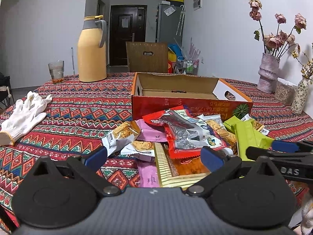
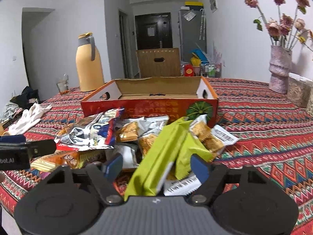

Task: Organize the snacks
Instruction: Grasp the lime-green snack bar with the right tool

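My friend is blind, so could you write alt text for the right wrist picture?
The right tool, open, straddles a green snack packet atop a heap of wrapped snacks on a patterned tablecloth. Behind the heap stands an open, empty red cardboard box, with a yellow thermos farther back.

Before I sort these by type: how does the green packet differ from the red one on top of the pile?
The green packet is plain, matte, long and narrow; the red packet is wider, with a printed silver middle and crinkled, shiny film. The green packet lies between the open fingers of the right gripper; the red packet lies beyond the left gripper. Both are sealed and outside the box.
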Action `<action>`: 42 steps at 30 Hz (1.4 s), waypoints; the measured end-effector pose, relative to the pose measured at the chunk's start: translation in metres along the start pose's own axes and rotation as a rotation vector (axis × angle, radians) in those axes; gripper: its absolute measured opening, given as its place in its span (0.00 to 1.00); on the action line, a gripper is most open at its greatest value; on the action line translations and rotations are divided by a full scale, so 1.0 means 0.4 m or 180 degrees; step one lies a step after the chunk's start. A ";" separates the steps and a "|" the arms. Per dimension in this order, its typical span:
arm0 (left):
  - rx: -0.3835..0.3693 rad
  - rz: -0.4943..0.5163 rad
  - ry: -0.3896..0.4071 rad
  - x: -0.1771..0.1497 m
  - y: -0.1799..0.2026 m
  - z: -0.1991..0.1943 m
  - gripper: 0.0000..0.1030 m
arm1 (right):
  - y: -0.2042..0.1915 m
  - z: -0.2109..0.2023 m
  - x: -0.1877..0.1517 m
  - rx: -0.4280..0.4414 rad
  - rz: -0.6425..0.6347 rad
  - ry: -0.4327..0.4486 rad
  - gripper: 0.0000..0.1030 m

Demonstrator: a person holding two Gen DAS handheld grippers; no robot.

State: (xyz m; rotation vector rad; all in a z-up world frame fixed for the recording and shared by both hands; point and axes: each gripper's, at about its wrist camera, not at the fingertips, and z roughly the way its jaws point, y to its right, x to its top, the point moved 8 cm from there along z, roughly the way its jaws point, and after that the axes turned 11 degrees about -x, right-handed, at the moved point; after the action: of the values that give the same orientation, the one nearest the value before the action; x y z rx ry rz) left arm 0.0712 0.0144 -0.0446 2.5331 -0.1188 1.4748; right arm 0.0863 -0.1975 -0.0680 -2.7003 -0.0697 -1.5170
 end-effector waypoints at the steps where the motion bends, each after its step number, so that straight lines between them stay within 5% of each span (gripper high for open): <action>1: 0.0003 -0.0003 -0.0001 0.000 -0.002 0.000 1.00 | -0.007 0.007 0.002 -0.0001 -0.0018 -0.0014 0.66; 18: -0.0030 -0.0065 -0.0087 -0.010 -0.019 0.020 1.00 | -0.034 0.098 -0.032 -0.0216 -0.0222 -0.0317 0.38; 42: -0.0057 -0.0065 -0.0216 0.079 0.022 0.067 1.00 | 0.052 0.026 0.010 0.0022 0.0209 0.0054 0.36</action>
State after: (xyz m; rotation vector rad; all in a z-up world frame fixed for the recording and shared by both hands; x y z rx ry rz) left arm 0.1081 0.0010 -0.0288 2.5630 -0.1155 1.3744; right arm 0.0985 -0.2176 -0.0705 -2.6559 0.0142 -1.5182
